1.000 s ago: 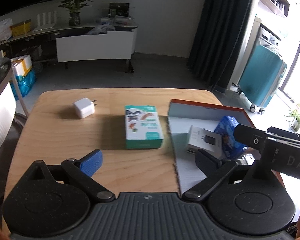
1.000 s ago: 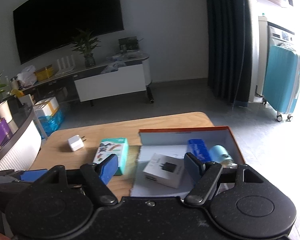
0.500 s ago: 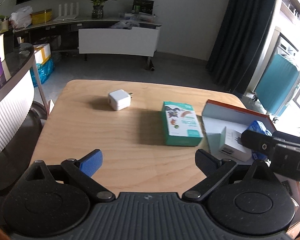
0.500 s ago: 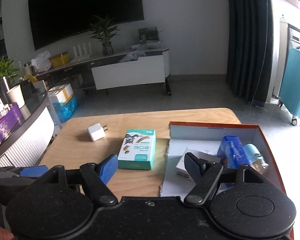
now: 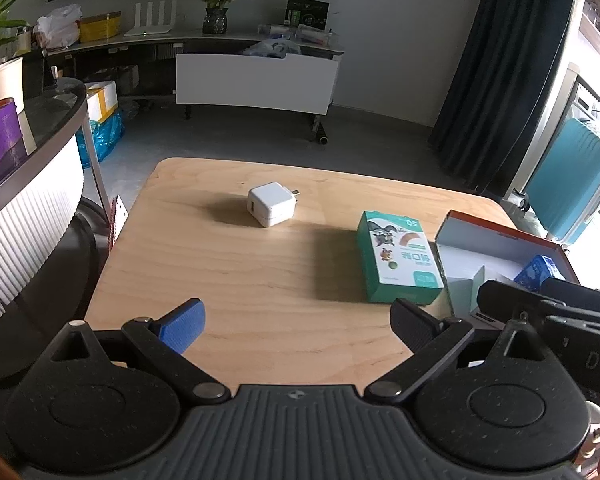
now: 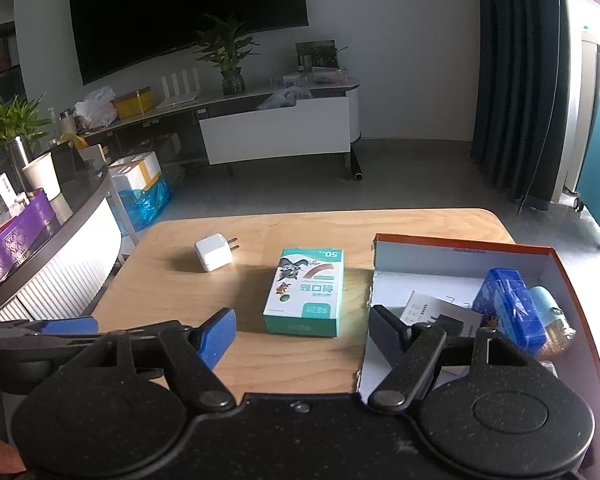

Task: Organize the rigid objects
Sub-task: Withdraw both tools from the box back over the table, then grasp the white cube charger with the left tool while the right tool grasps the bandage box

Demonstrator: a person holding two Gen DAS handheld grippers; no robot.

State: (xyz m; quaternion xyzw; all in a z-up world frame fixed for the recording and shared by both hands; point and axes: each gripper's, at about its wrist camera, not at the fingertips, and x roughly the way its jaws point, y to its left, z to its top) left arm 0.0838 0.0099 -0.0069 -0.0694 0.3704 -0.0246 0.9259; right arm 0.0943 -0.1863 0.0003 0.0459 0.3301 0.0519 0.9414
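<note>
A white plug adapter [image 5: 271,204] [image 6: 213,252] lies on the wooden table [image 5: 236,280] toward its far left. A green and white carton [image 5: 398,258] [image 6: 307,290] lies flat beside an open orange-rimmed box [image 5: 496,236] [image 6: 460,249]. Inside that box are a blue packet [image 6: 508,309], a pale blue cylinder [image 6: 548,304] and a white and black carton [image 6: 440,314]. My left gripper [image 5: 298,326] hovers open over the table's near edge, empty. My right gripper [image 6: 302,334] is open too, just short of the green carton, nothing between its fingers.
A curved counter [image 6: 52,216] with a purple box and a paper cup stands left of the table. A low white TV bench [image 6: 276,128] with a plant sits at the back wall. A teal suitcase [image 5: 572,188] and a dark curtain are at the right.
Both views have swung left across the table: the white adapter and green carton have shifted right in the frames, and the box has slid toward the right edge. Both grippers stay open.
</note>
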